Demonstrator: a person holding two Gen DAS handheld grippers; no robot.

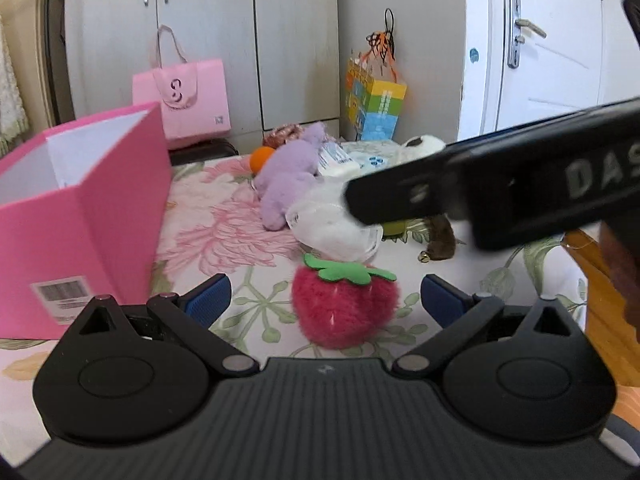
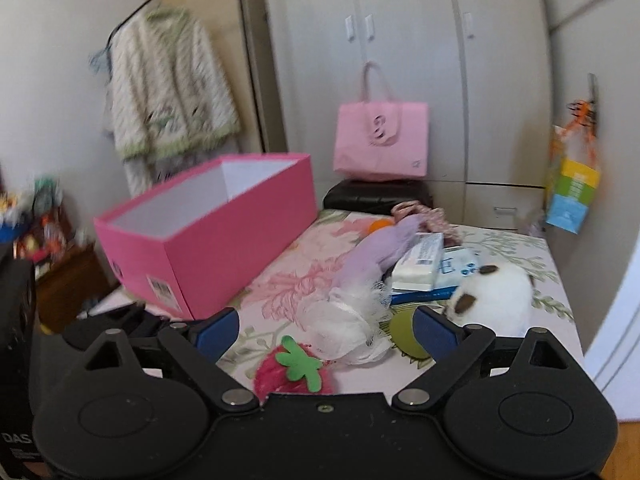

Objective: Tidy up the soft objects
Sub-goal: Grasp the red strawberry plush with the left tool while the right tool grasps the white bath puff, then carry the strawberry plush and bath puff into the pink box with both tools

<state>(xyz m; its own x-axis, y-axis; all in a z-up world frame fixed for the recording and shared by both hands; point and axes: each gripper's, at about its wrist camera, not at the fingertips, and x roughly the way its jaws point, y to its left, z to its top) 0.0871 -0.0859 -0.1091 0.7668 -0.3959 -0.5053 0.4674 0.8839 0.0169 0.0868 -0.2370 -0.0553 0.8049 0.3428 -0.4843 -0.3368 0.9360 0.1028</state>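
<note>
Between the wide-spread blue pads of the left gripper (image 1: 325, 300), a fuzzy red strawberry plush with a green felt leaf cap (image 1: 344, 304) lies on the floral bedspread (image 1: 224, 216), its sides clear of both pads, so these jaws hold nothing. At about 1 o'clock from it the black body of the right gripper (image 2: 326, 334) crosses the left wrist view; its own camera shows its jaws gaping wide and empty, with a white mesh bundle (image 2: 352, 320) lying between and just beyond the pads. Past the bundle, at 12 o'clock, sprawls a lilac furry plush toy (image 1: 286, 176), with an orange ball (image 1: 260, 158) at its far end and soft tissue packs (image 2: 424, 264) beside it. At 2 o'clock rests a white round plush with brown patches (image 2: 496, 296). At 10 o'clock stands an open, pink cardboard box (image 2: 208, 240) on the bed. Farthest back, a pink tote bag (image 2: 380, 140) leans against grey wardrobe doors (image 2: 400, 40).
</note>
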